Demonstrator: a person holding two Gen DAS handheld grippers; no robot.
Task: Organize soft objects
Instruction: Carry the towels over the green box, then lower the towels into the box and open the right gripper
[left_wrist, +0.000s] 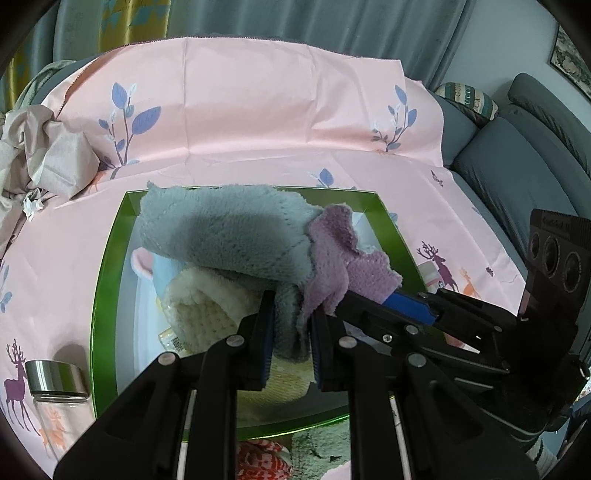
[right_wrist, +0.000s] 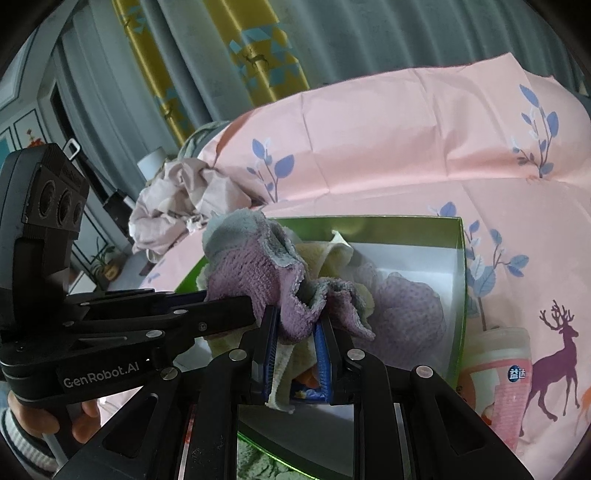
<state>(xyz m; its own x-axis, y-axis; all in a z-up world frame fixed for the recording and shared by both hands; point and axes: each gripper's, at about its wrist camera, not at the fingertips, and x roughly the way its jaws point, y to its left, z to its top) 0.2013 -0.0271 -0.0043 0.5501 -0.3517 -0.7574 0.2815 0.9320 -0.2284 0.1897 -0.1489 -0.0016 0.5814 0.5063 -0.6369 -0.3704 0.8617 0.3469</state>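
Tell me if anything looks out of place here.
The grey and purple towel is bunched, not folded, held above the green box by the left gripper and the right gripper. A crumpled beige cloth lies behind the box.

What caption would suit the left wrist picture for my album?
Both claws, left and right, grip one grey-and-purple cloth over a green box.

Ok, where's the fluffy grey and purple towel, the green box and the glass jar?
fluffy towel (left_wrist: 221, 236), left wrist view, grey middle.
green box (left_wrist: 107, 266), left wrist view, left wall.
glass jar (left_wrist: 55, 376), left wrist view, metal lid.
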